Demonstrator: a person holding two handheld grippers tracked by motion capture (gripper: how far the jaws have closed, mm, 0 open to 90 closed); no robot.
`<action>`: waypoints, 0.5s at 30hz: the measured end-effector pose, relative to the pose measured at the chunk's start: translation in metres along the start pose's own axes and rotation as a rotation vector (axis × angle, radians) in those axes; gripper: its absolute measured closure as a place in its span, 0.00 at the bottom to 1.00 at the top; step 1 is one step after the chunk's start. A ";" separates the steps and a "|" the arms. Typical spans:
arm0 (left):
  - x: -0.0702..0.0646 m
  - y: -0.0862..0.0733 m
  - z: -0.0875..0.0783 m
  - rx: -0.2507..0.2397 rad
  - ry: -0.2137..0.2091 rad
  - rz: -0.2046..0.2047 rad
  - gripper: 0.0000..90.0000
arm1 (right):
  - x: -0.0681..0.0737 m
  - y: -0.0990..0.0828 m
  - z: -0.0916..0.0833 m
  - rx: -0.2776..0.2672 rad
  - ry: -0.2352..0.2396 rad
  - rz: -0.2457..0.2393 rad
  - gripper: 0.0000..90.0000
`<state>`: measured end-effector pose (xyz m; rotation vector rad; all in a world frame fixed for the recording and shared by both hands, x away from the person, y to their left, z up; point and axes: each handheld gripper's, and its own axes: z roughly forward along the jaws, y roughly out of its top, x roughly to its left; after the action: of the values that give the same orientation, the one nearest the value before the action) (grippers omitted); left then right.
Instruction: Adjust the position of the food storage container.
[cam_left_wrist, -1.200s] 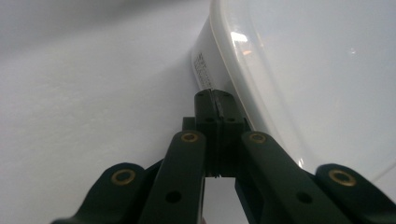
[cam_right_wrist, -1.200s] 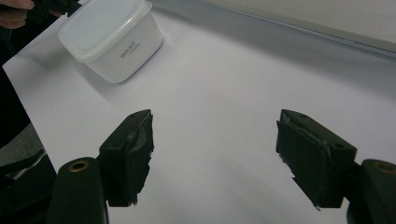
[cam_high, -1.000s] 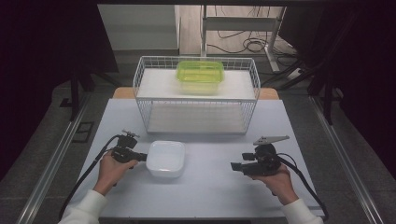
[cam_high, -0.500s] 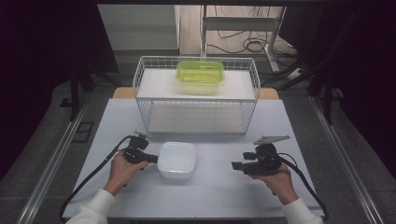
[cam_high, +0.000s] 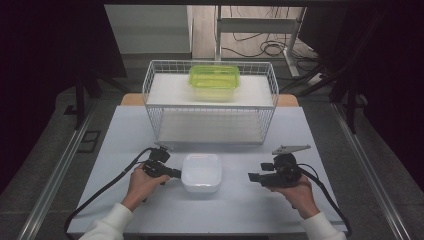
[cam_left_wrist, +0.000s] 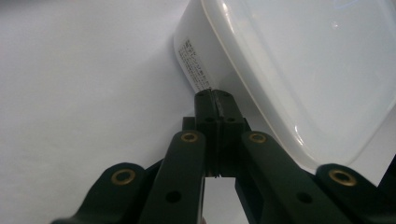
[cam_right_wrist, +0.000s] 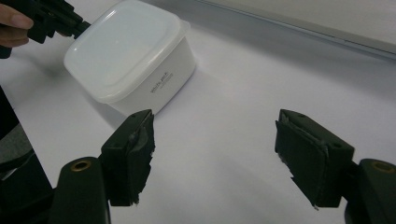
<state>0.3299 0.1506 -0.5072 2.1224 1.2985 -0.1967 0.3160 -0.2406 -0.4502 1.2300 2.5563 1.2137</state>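
Progress is early: white lidded container (cam_high: 201, 172) sits on the table (cam_high: 125, 135) in front of the wire basket (cam_high: 210, 102), not yet lifted or moved toward it. Left gripper (cam_high: 172, 173), jaws pressed together with nothing between them, touches the container's left wall just under the lid rim. Right gripper (cam_high: 253, 177), jaws spread and empty, hovers well apart, right of the container. Green container (cam_high: 214, 80) rests on top of the basket.

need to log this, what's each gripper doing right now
left gripper: shut, nothing held, tips against the side of the white box
right gripper: open, nothing held, pointing at the box from the table
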 end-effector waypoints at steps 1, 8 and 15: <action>0.000 0.000 0.001 0.000 0.001 0.001 1.00 | 0.000 0.000 0.000 0.000 -0.001 0.003 0.32; -0.007 0.004 0.010 0.006 -0.032 0.009 1.00 | -0.005 -0.001 0.004 -0.018 -0.030 0.026 0.31; -0.008 0.005 0.014 0.006 -0.064 0.004 0.99 | -0.009 -0.003 0.004 -0.039 -0.037 0.055 0.31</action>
<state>0.3331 0.1348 -0.5124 2.1063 1.2587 -0.2651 0.3217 -0.2451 -0.4570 1.3099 2.4761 1.2330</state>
